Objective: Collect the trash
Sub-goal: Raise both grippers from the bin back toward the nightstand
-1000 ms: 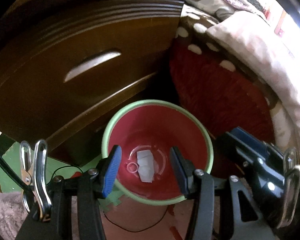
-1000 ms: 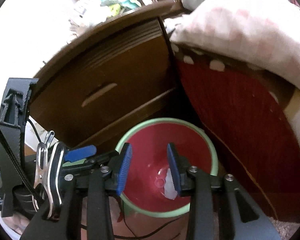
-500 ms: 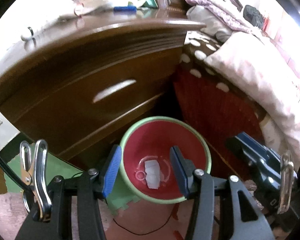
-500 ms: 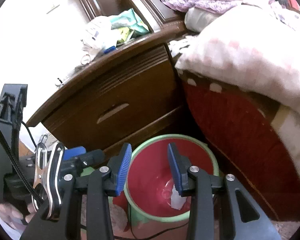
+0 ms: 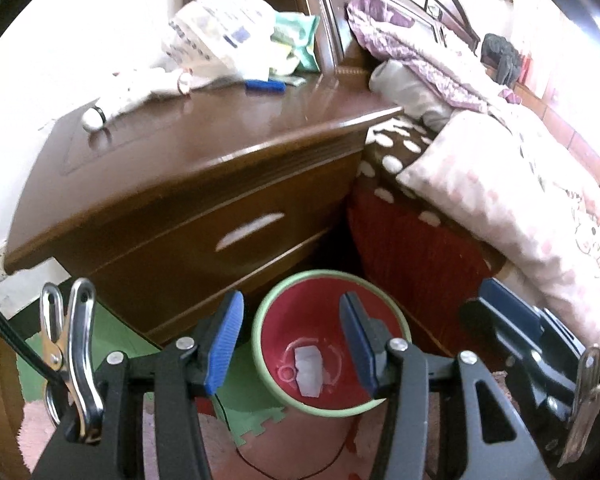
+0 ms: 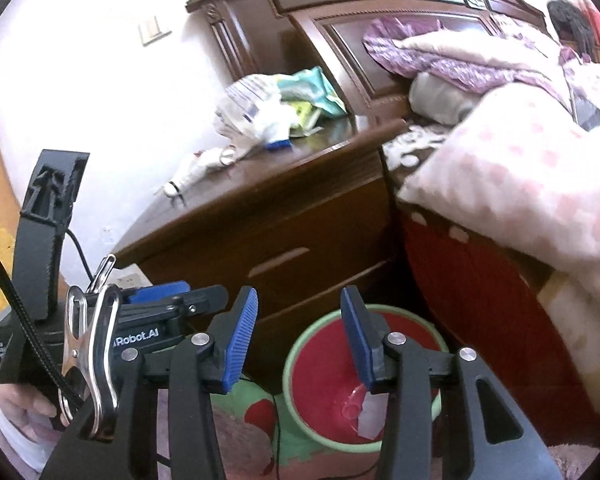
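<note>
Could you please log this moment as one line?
left gripper: open, empty | right gripper: opening, empty | bin: holds paper scrap

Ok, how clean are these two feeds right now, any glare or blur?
Left wrist: wall behind the nightstand blown out white, drawer front smeared, bin fairly sharp. Right wrist: same washed-out wall, quilt soft with blur, bin readable. Both views bend straight edges, fisheye.

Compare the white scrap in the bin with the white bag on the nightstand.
The scrap is small and flat; the bag is big, puffed and crumpled. The scrap is plain white; the bag carries blue print. The scrap lies at the bottom of the bin; the bag sits on the nightstand among other packets. Both are whitish.
</note>
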`<action>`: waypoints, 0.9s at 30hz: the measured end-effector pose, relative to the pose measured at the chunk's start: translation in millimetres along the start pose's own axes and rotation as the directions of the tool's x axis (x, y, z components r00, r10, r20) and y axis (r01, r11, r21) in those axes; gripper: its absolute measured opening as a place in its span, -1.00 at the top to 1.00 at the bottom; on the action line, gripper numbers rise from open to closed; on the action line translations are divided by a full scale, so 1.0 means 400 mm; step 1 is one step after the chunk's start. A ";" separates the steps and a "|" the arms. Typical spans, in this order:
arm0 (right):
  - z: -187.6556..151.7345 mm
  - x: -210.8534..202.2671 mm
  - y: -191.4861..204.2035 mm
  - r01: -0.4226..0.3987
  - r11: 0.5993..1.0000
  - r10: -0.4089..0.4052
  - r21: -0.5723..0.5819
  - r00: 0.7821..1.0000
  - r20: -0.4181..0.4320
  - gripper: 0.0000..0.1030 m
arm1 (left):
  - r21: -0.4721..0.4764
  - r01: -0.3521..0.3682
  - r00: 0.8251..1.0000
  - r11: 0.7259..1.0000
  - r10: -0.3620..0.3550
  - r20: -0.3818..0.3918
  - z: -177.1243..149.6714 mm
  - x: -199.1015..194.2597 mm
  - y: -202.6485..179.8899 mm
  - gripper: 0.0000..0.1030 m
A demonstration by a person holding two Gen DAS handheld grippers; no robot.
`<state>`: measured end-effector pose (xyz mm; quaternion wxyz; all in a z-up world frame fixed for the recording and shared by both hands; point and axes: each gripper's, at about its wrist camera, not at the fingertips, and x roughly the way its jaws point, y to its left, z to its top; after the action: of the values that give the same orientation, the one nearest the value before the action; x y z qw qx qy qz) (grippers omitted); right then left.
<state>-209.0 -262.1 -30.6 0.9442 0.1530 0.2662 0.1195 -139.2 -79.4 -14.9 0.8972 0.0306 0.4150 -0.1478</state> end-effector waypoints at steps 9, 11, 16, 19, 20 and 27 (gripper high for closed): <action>0.026 -0.036 0.049 -0.028 0.999 0.029 -0.028 0.999 0.033 0.13 | -0.021 -0.012 0.998 1.000 0.013 0.055 0.022 -0.065 0.022 -0.02; 0.031 -0.045 0.062 -0.034 0.999 0.036 -0.036 0.999 0.040 0.13 | -0.023 -0.014 0.998 1.000 0.015 0.067 0.026 -0.080 0.026 -0.02; 0.046 -0.056 0.085 -0.051 0.998 0.053 -0.043 0.998 0.039 0.13 | -0.026 -0.024 0.995 0.999 0.026 0.094 0.037 -0.114 0.034 -0.02; 0.058 -0.062 0.099 -0.048 0.997 0.050 -0.054 0.998 0.046 0.13 | -0.032 -0.028 0.994 0.999 0.031 0.107 0.046 -0.131 0.044 -0.02; 0.062 -0.063 0.103 -0.050 0.997 0.053 -0.056 0.998 0.047 0.13 | -0.036 -0.029 0.994 0.999 0.033 0.108 0.049 -0.134 0.048 -0.02; 0.103 -0.055 0.132 -0.046 0.994 0.052 -0.101 0.997 0.055 0.12 | -0.061 -0.055 0.991 0.997 0.062 0.122 0.080 -0.145 0.092 -0.02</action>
<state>-212.7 -229.4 31.7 0.9547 0.1156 0.2288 0.1514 -140.4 -35.9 47.3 0.9257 0.0076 0.3614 -0.1110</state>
